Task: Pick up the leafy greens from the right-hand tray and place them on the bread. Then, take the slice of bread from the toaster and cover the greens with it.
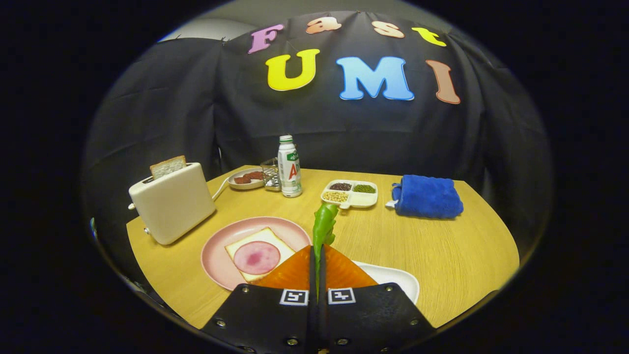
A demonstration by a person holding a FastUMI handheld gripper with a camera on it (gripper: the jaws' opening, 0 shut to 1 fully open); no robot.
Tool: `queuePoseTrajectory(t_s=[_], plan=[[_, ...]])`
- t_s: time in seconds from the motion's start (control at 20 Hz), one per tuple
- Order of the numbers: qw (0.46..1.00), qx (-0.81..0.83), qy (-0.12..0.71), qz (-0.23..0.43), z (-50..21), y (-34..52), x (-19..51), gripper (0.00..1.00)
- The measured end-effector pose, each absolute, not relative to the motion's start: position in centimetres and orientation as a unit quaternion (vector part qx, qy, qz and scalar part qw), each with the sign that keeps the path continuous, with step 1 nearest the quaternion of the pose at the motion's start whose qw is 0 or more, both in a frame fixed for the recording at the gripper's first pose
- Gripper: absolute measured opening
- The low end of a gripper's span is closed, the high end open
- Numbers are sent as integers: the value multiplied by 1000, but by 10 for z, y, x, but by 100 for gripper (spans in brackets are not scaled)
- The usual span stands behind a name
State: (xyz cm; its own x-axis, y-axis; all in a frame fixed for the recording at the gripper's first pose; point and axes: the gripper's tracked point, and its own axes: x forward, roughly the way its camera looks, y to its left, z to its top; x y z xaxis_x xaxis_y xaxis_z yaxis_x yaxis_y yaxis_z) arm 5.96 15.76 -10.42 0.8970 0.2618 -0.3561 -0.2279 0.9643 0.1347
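Tool (317,255) clamped on, seemingly, leafy greens (324,223)

Wooden table (442,250) carries toaster (172,202); pink plate (218,255); bottle (289,167); divided dish (366,199); blue cloth (427,196); white tray (398,280).

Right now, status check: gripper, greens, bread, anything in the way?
Gripper shut on leafy greens, lifted above white tray. Bread with ham on pink plate, uncovered. Second slice in toaster. Path clear.
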Motion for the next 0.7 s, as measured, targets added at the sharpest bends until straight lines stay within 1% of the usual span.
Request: queuePoseTrajectory(t_s=[0.2,0.4,0.5,0.7], plan=[[963,82,178,184,-87,209,61,0],[948,103,197,230,-95,254,67,0],[943,104,206,238,-102,266,71,0],[943,97,223,227,-120,273,85,0]])
